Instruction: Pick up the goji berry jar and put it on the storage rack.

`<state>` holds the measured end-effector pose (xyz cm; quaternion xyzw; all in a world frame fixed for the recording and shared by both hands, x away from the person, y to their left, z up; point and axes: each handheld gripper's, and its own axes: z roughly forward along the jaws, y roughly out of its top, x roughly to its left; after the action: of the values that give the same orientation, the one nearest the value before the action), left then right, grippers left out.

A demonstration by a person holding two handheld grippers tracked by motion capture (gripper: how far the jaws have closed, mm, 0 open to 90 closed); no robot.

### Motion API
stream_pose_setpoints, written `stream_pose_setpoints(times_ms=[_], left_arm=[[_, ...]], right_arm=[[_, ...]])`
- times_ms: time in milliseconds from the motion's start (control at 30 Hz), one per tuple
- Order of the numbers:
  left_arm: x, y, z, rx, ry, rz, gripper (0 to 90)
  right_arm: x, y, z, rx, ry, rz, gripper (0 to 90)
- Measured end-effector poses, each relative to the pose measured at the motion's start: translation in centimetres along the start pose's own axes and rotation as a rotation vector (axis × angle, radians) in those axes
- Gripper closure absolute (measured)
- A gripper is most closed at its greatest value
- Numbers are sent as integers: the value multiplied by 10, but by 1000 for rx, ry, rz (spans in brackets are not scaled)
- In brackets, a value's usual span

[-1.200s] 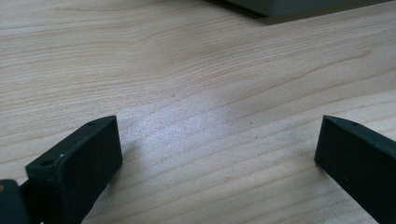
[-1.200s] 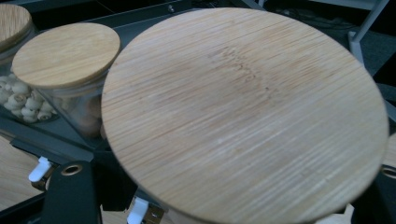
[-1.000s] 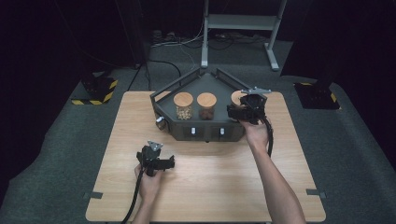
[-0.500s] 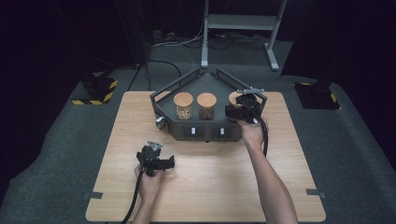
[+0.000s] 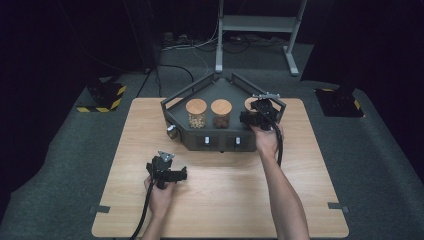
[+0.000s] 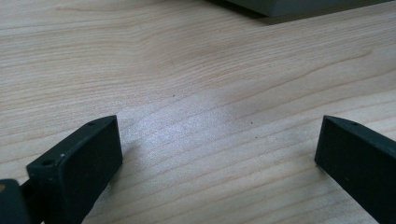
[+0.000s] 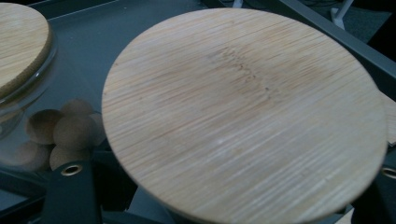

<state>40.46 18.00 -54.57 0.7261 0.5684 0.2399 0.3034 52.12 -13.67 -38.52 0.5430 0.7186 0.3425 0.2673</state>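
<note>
Right jaws: right gripper [image 5: 261,111] clamped on the wooden lid [image 7: 243,112] of the right-hand jar in the grey tray [image 5: 176,116].
Left jaws: left gripper [image 5: 165,167] spread apart over bare tabletop [image 6: 196,93], in front of the tray.

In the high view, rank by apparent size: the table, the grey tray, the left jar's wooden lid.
1. table
2. grey tray
3. left jar's wooden lid
The middle jar's lid looks alike in size to the left one.

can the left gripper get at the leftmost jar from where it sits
Probably yes: the left gripper rests on bare table, jaws open, and nothing stands between it and the leftmost jar besides the tray's front wall.
</note>
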Motion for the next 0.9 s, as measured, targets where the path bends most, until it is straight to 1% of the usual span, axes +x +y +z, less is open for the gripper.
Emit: stream_pose_setpoints(times_ms=[267,367,600,733,900], left_arm=[[0,0,0,0,1,-1,9],[0,0,0,0,2,0,9],[0,0,0,0,2,-1,9],[0,0,0,0,2,-1,9],[0,0,0,0,2,0,9]], right_arm=[[5,-2,9,11,12,0,256],[7,-3,10,15,14,-9,255],[6,-4,12,12,23,-9,255],[6,-5,12,13,25,-21,255],[6,-7,12,0,27,-29,255]])
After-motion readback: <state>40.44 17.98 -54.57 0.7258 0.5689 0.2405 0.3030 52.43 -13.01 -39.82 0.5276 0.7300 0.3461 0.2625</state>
